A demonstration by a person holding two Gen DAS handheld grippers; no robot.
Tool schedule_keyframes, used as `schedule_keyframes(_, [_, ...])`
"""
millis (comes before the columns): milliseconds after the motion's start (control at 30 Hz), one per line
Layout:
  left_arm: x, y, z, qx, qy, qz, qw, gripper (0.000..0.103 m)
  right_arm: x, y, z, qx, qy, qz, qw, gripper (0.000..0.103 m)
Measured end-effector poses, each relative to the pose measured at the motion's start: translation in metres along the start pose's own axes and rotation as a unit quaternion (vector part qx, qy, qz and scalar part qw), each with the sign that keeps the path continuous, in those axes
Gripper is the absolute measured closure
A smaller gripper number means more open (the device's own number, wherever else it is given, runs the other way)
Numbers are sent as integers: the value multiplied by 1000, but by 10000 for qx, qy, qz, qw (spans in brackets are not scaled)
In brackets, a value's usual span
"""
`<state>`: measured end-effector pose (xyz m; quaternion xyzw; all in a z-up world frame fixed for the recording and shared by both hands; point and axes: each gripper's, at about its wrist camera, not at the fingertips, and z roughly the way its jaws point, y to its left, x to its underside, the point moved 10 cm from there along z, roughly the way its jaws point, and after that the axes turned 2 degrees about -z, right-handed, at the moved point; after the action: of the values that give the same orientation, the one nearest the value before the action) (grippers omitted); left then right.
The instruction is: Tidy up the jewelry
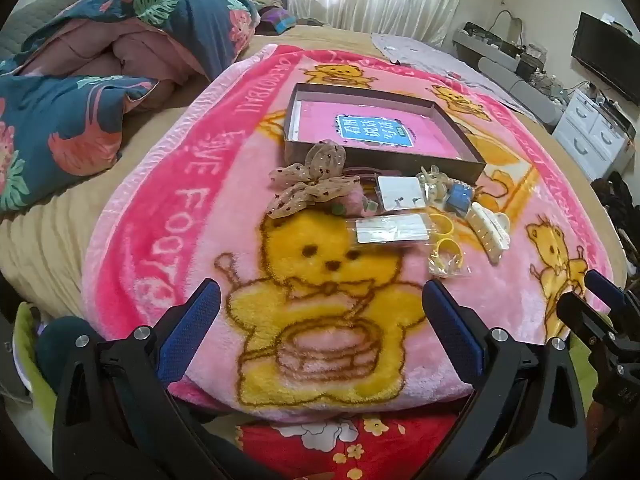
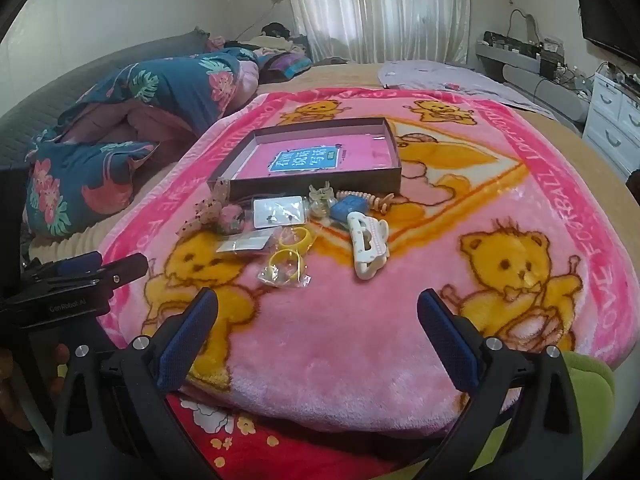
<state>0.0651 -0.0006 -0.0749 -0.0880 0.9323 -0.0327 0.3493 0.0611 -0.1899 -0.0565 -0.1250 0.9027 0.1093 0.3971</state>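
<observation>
A shallow dark box with a pink book inside lies on the pink bear blanket. In front of it lies a heap of jewelry: a beige dotted bow, an earring card, a bagged card, yellow rings, a blue item and a white hair claw. My left gripper and right gripper are both open and empty, near the blanket's front edge, well short of the heap.
A folded floral quilt lies at the left on the bed. A lilac cloth lies at the far right. White drawers and a TV stand beyond the bed's right side.
</observation>
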Motion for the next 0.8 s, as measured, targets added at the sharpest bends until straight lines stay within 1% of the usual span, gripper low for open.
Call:
schedule_keyframes(333, [0,-1,0,28,3,-6,10000,8,4,-4,-2,24,12,-7,10000,4])
schedule_keyframes(533, [-8,-1,1,97,14,-41,9999,8,3,-4,-5,25,-1,-4,10000,4])
schedule_keyframes(800, [-6,-2,0,73,-12,-44,10000,9,3,-3,-5,26,-6,-6,10000,4])
